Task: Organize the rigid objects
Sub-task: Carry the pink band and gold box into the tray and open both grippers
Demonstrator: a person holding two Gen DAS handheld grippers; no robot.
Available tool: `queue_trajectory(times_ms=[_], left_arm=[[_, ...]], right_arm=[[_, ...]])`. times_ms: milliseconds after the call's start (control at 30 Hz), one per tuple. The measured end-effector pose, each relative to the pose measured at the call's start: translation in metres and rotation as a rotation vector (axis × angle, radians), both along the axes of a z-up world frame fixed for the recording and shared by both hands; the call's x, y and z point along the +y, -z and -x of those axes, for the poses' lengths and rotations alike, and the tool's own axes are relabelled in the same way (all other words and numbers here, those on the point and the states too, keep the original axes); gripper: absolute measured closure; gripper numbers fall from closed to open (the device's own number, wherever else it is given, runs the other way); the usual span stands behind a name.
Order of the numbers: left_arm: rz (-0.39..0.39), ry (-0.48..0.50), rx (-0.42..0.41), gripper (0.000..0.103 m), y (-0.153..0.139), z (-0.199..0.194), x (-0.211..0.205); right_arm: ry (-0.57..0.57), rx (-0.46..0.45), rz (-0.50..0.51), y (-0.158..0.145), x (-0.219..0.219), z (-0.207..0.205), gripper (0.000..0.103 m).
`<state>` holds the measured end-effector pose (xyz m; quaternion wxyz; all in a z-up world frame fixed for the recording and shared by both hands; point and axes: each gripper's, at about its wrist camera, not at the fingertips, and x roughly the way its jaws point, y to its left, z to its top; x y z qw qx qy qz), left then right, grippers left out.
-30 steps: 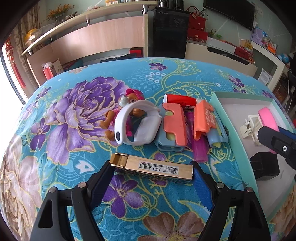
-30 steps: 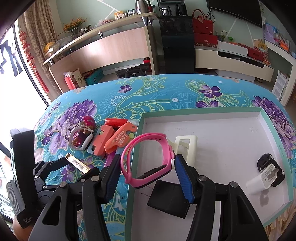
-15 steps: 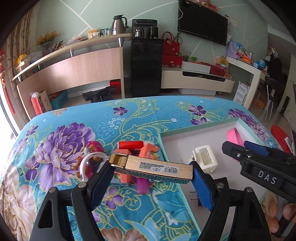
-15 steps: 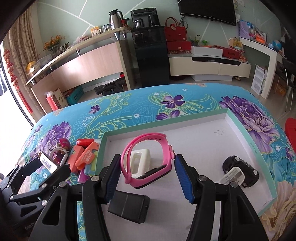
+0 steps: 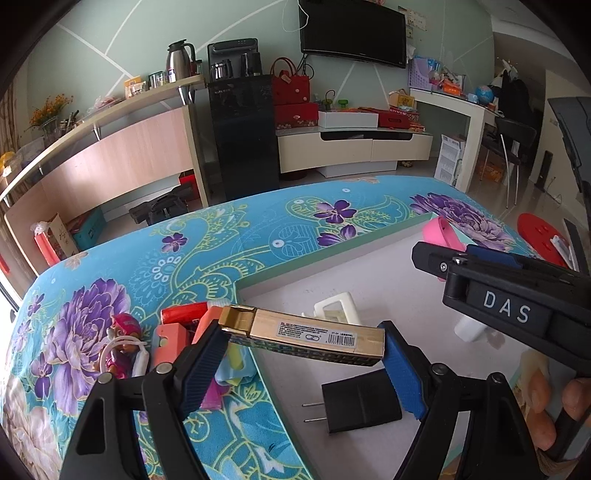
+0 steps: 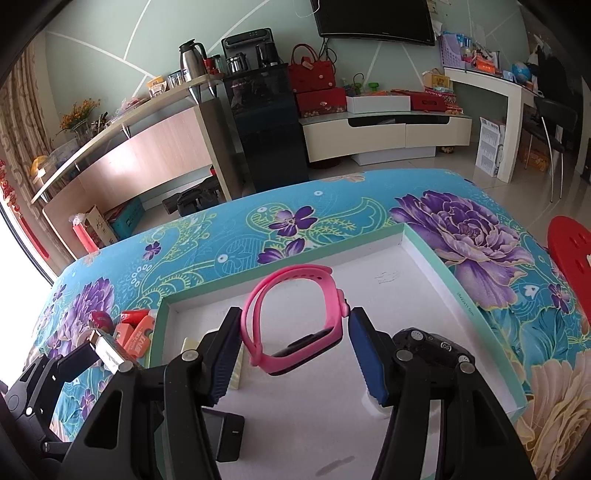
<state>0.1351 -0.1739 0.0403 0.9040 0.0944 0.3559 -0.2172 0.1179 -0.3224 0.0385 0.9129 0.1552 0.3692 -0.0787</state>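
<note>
Two tools each pinch something: the left tool [image 5: 303, 354] a stiff gold flat box [image 5: 306, 334] by its ends (probably light), the right tool [image 6: 293, 354] a bendy pink rubber watch band [image 6: 295, 321].

A floral tablecloth [image 6: 207, 254], turquoise with purple blooms, covers the table. Beyond its far edge, at twelve o'clock, stands a black cabinet [image 6: 266, 125] carrying a coffee machine [image 6: 251, 48]. At eleven o'clock a steel thermos jug [image 6: 190, 61] sits on a long wooden shelf [image 6: 122, 118], with a vase of yellow flowers [image 6: 77, 114] at ten o'clock. A wall-mounted television [image 6: 373, 16] hangs at one o'clock above a cream media console [image 6: 384, 136] bearing a red handbag [image 6: 312, 74]. A red stool [image 6: 574, 258] shows at three o'clock.
</note>
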Motion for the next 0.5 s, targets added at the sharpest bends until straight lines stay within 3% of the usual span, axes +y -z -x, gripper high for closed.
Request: queue_trajectory(times_ms=[500], left_arm=[[-0.159, 0.109, -0.032, 0.019, 0.017, 0.006, -0.069]], right_arm=[[0.083, 0.036, 0.051, 0.008, -0.031, 0.004, 0.043]])
